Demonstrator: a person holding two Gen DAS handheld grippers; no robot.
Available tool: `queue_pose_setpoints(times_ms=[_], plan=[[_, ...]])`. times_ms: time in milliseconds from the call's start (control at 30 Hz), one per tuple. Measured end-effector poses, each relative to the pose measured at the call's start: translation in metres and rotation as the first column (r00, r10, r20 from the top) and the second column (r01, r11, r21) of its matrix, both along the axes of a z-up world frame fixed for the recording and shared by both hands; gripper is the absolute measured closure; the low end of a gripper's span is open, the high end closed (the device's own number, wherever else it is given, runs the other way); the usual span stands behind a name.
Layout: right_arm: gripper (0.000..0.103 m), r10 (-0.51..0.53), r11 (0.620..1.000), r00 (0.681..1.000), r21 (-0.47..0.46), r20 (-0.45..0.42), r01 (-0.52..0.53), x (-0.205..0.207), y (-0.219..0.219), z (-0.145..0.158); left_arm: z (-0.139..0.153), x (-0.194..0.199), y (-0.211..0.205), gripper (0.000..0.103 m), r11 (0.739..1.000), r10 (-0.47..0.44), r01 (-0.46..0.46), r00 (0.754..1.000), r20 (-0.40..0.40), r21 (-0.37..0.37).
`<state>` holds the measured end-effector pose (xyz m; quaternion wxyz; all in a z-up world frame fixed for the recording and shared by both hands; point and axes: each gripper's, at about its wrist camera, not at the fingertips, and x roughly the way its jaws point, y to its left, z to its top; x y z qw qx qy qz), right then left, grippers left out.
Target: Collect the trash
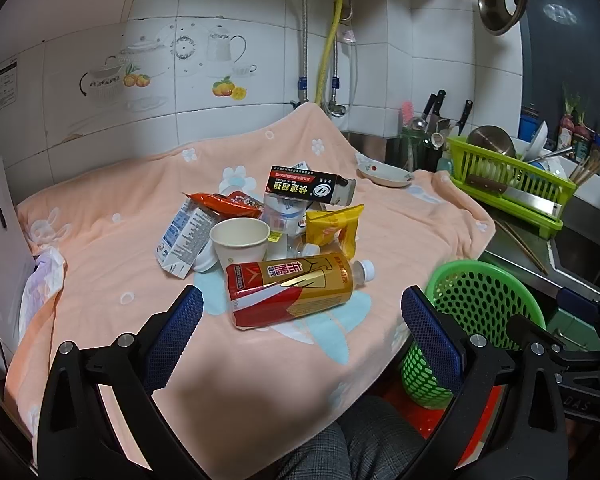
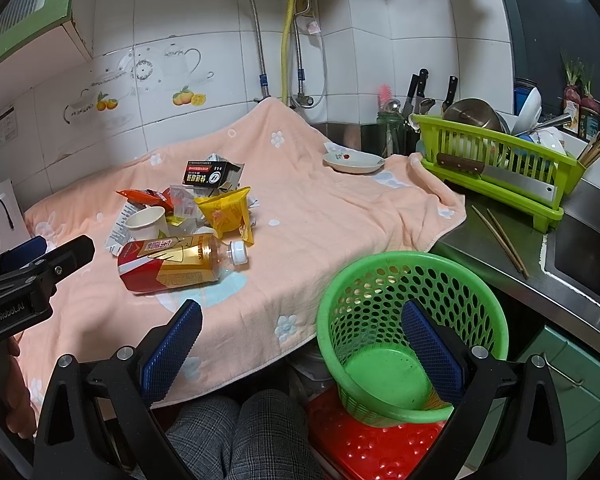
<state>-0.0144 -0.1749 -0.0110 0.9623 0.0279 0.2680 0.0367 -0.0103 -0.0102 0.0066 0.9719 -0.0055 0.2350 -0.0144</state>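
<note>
Two grippers: left gripper and right gripper, both with blue-padded fingers spread wide and nothing between them
Left gripper: hovers over the near part of the peach towel, the drink bottle just beyond its fingers
Right gripper: hangs off the counter's front edge, its right finger over the green basket
Trash pile: heaped mid-towel on the counter
Drink bottle: red and gold label, lying on its side at the near edge of the pile, white cap to the right
Paper cup: upright, touching the bottle from behind
Milk carton: tilted, left of the cup
Black box: atop the pile at the back
Yellow wrapper: right side of the pile
Orange wrapper: behind the cup
Green basket: empty, standing on a red stool below the counter edge
Person: checked trousers at the bottom
</note>
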Motion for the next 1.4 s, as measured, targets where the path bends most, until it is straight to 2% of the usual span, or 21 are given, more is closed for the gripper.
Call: queue_pose_setpoints(times_ms=[767,1400], plan=[[0.006,-0.001,1.0,1.0,0.003,-0.002,0.001,0.001,0.0,-0.001,-0.002,0.003,0.0,0.005,1.0,0.0,0.0,1.0,-0.013,-0.01],[0.006,0.02,1.0,0.999,0.004,-0.027,-0.02,0.018,0.006,-0.005,-0.005,0.018,0.002,0.005,1.0,-0.002,0.002,0.999,-0.04,-0.008]])
